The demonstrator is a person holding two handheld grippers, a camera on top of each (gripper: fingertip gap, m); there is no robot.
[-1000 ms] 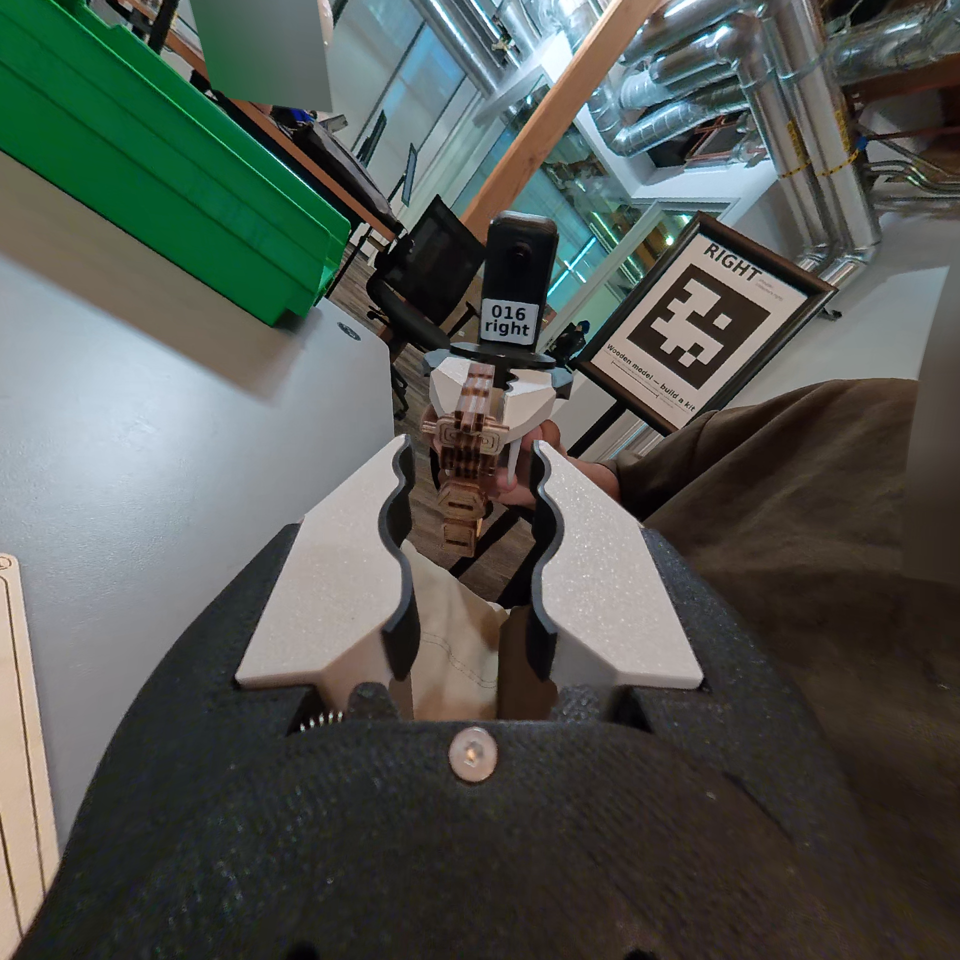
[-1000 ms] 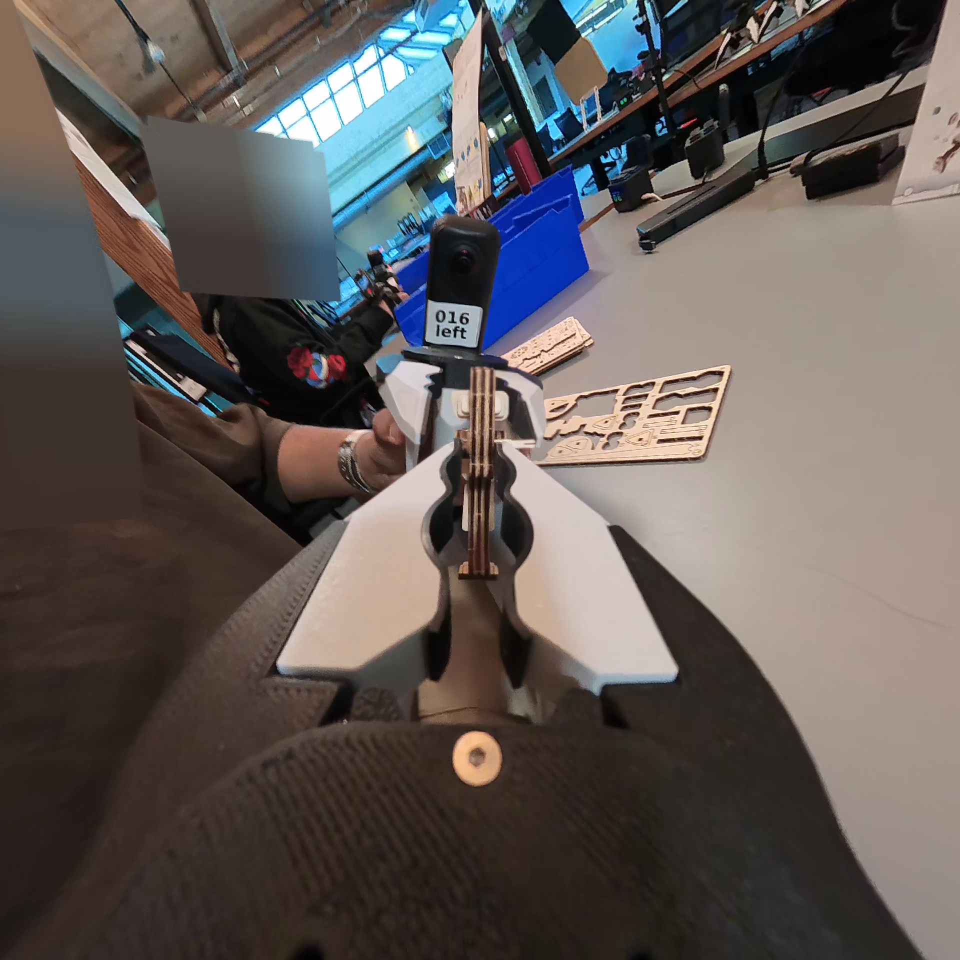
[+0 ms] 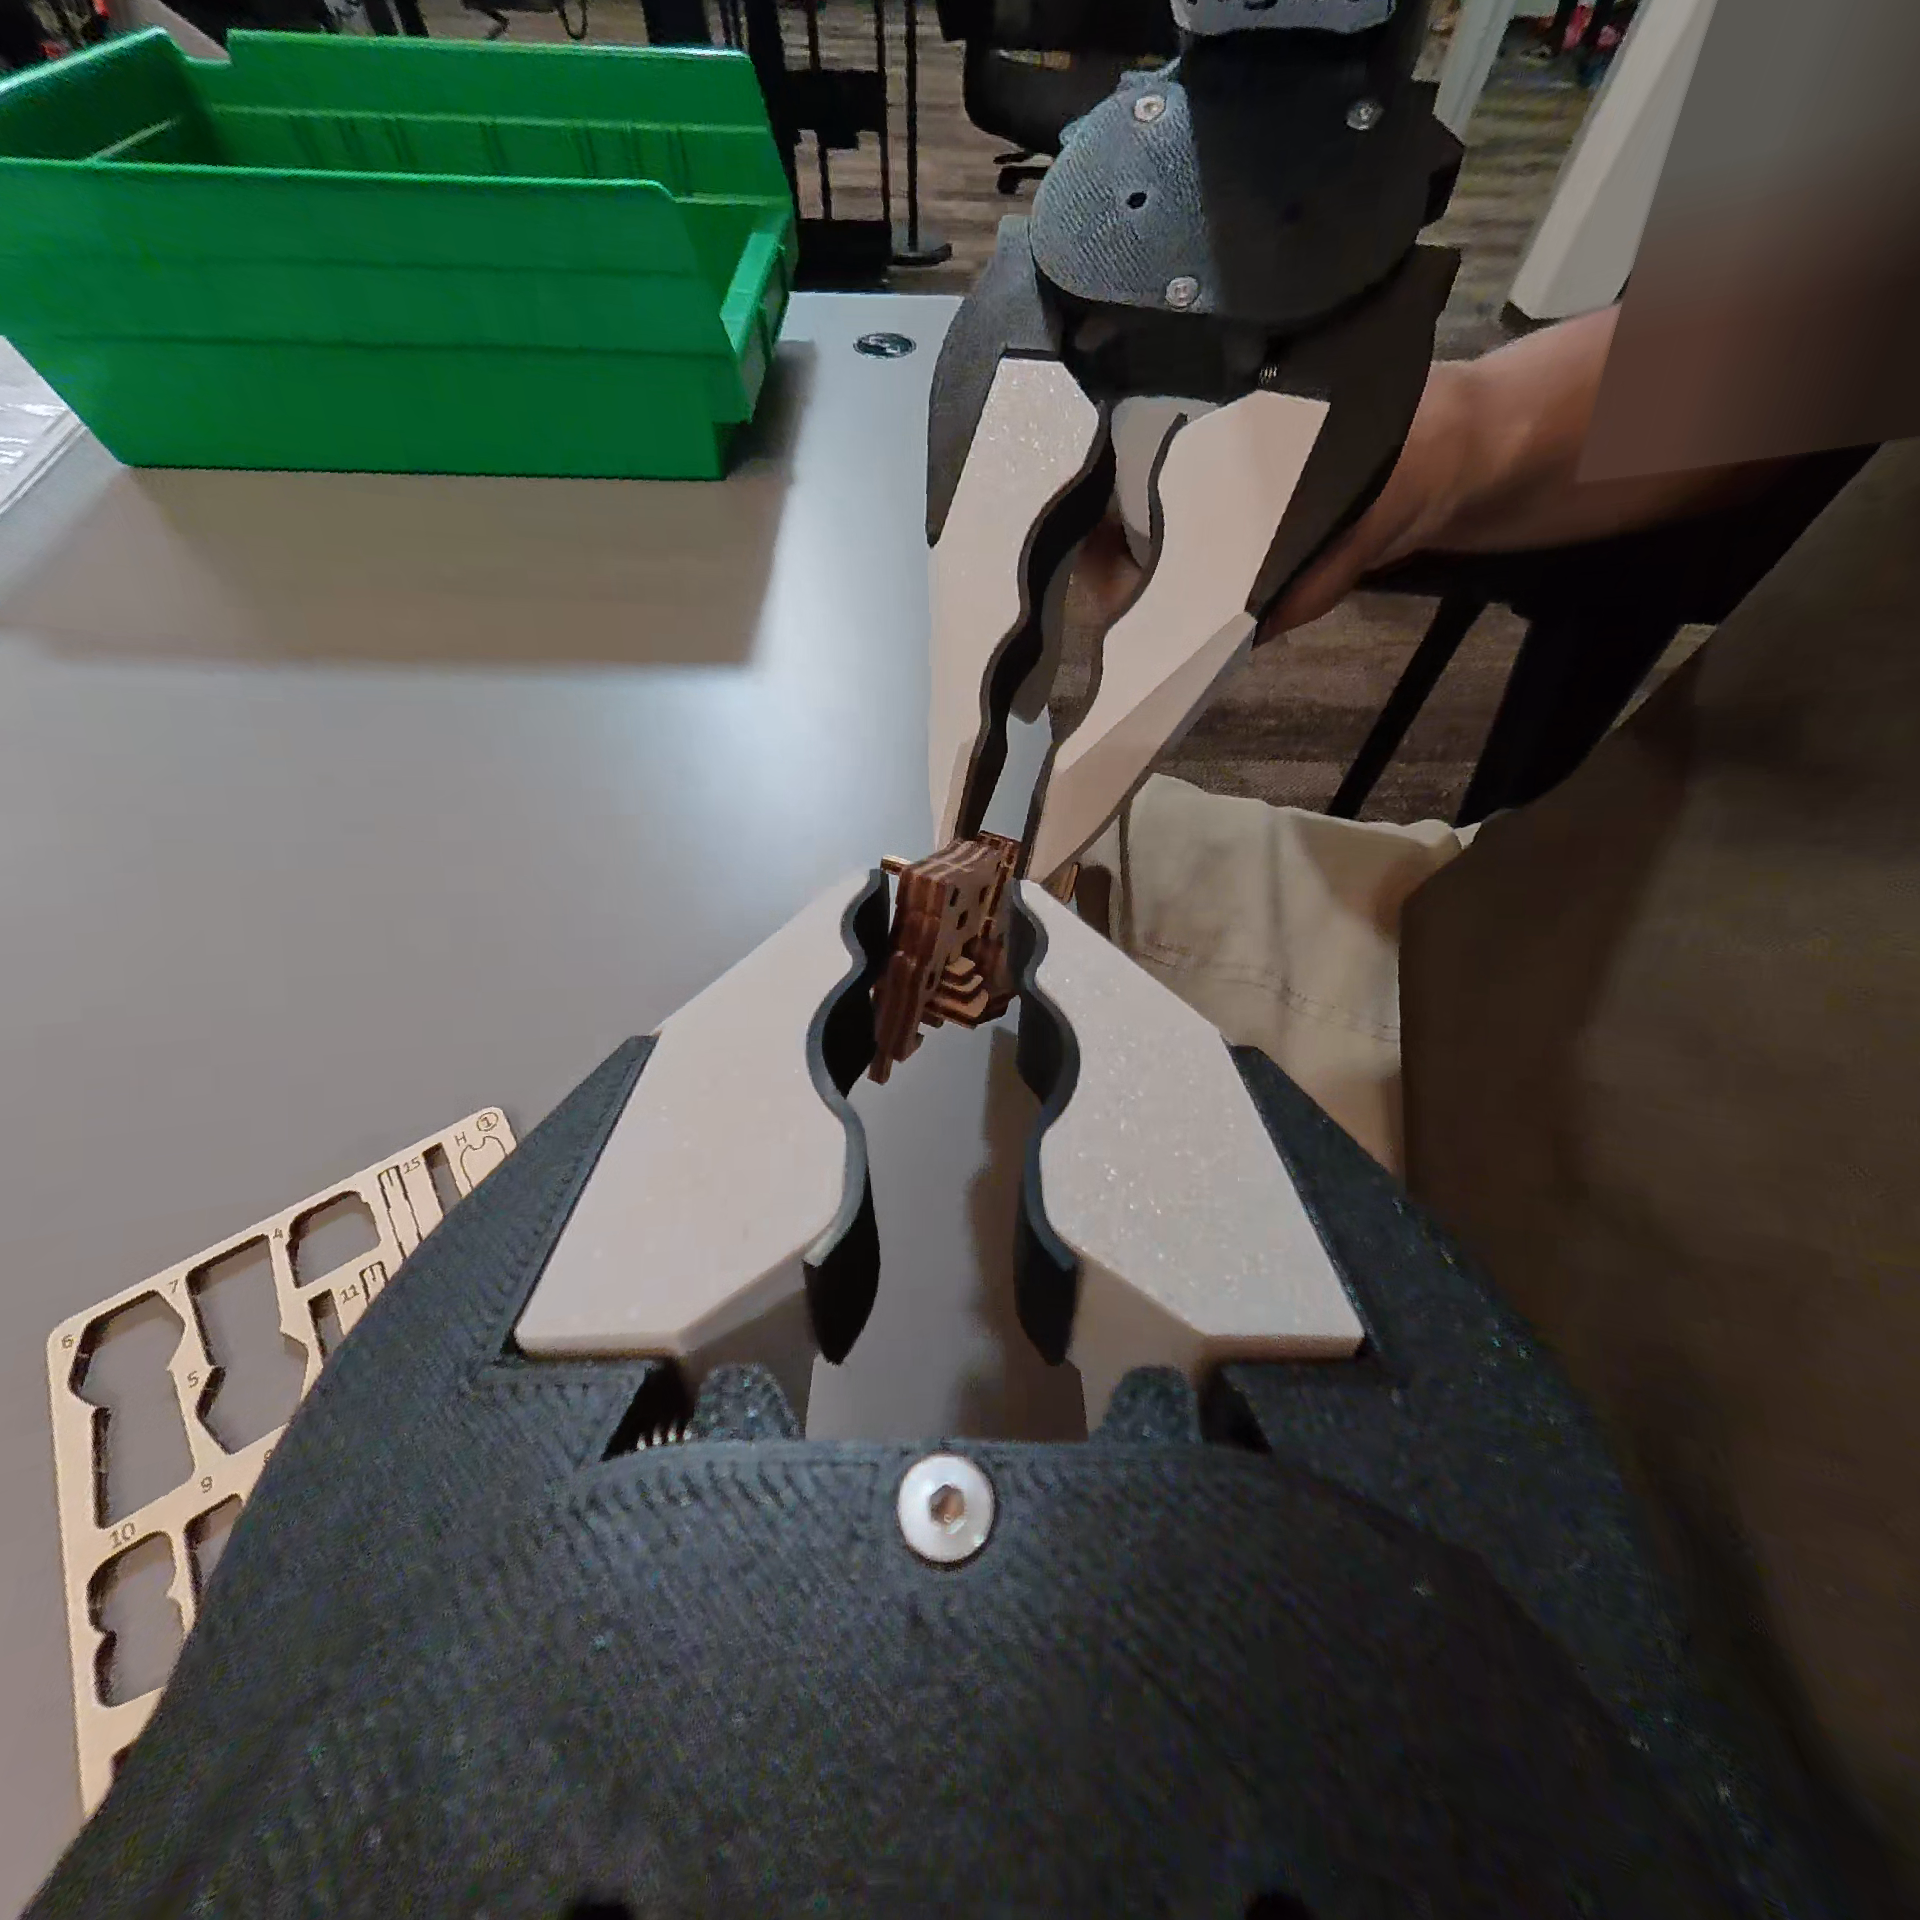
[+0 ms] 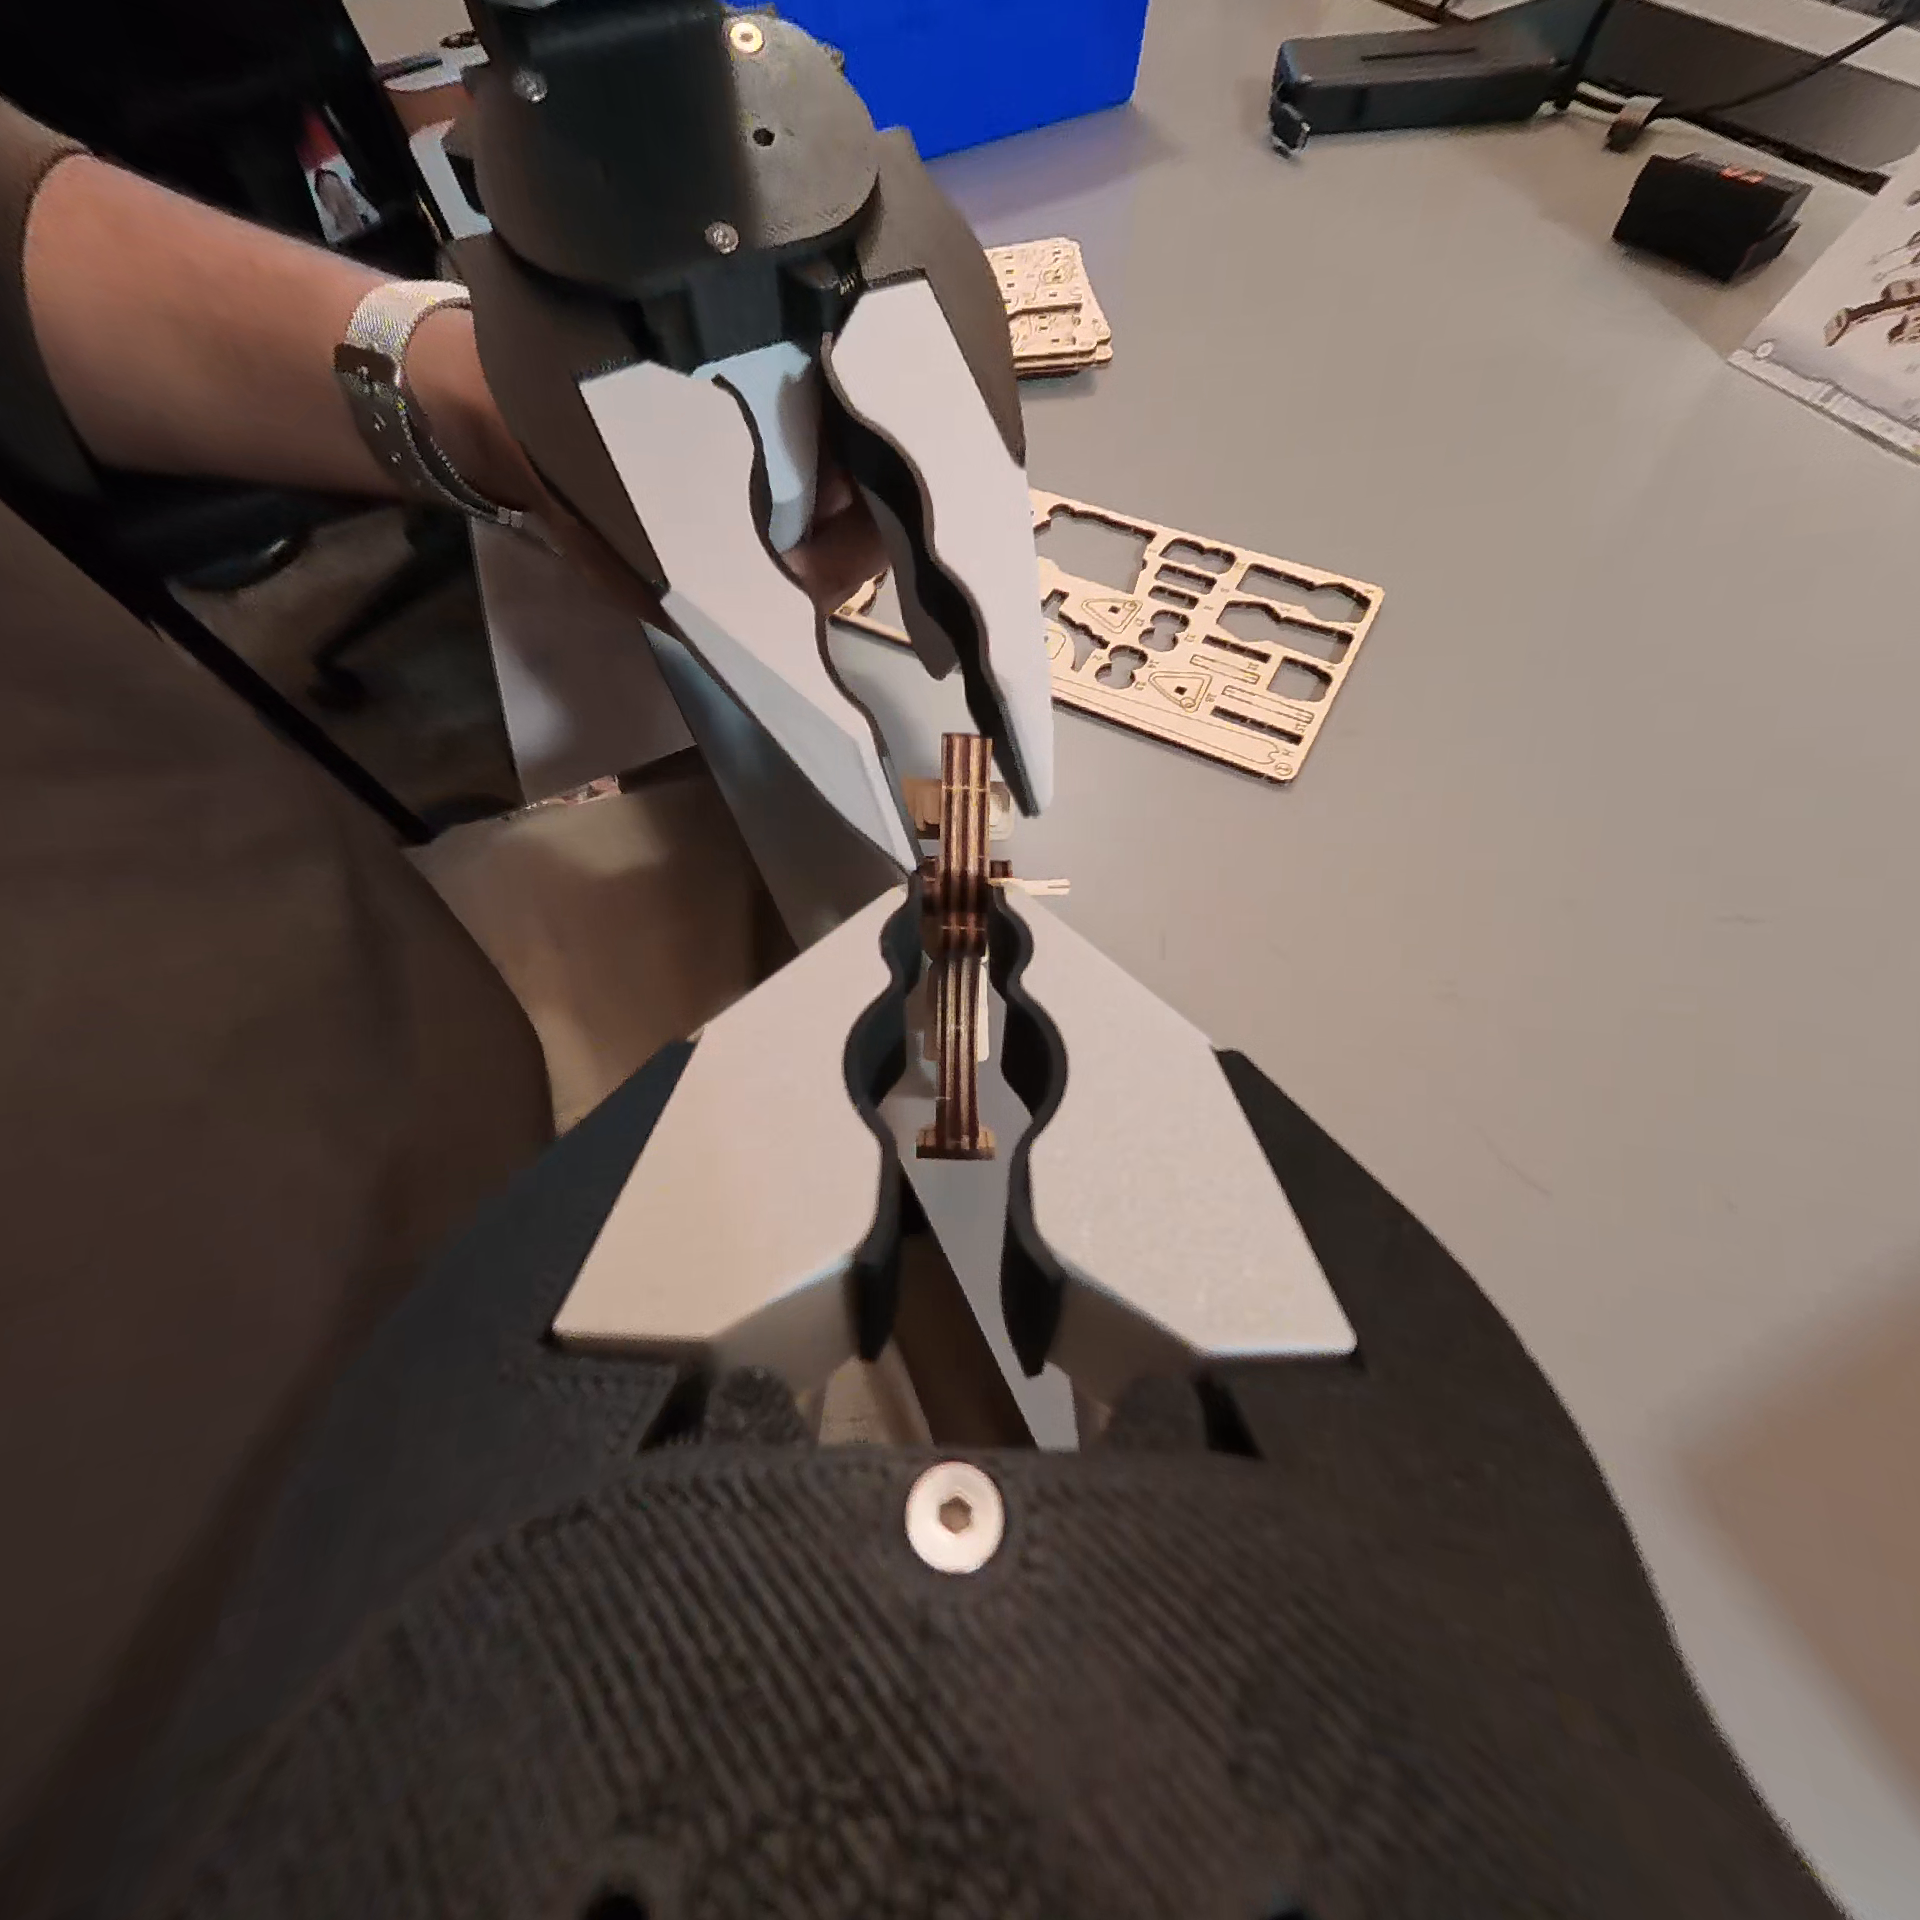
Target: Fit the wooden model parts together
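Note:
A small layered wooden model (image 4: 961,987) is held in the air near the table edge. My right gripper (image 4: 964,904) is shut on it, with the model running back between the fingers. My left gripper (image 3: 943,896) has its fingertips closed around the same model (image 3: 945,935), tip to tip with the right gripper (image 3: 1006,844), which comes down from above. In the right wrist view the left gripper (image 4: 966,816) reaches down onto the model's top end. Small pale pins stick out of the model's sides.
A green bin (image 3: 395,260) stands at the back of the grey table (image 3: 416,779). A punched-out wooden sheet (image 3: 208,1403) lies near my left gripper, and another (image 4: 1226,644) lies beyond the right. A stack of sheets (image 4: 1049,301), a blue bin (image 4: 987,62) and black devices (image 4: 1704,213) lie farther off. My left and right fingertips are right by each other.
Both grippers have tilted down toward the table and come together. My left gripper, open and apart from the model before, has narrowed onto it. The right gripper still holds the model.

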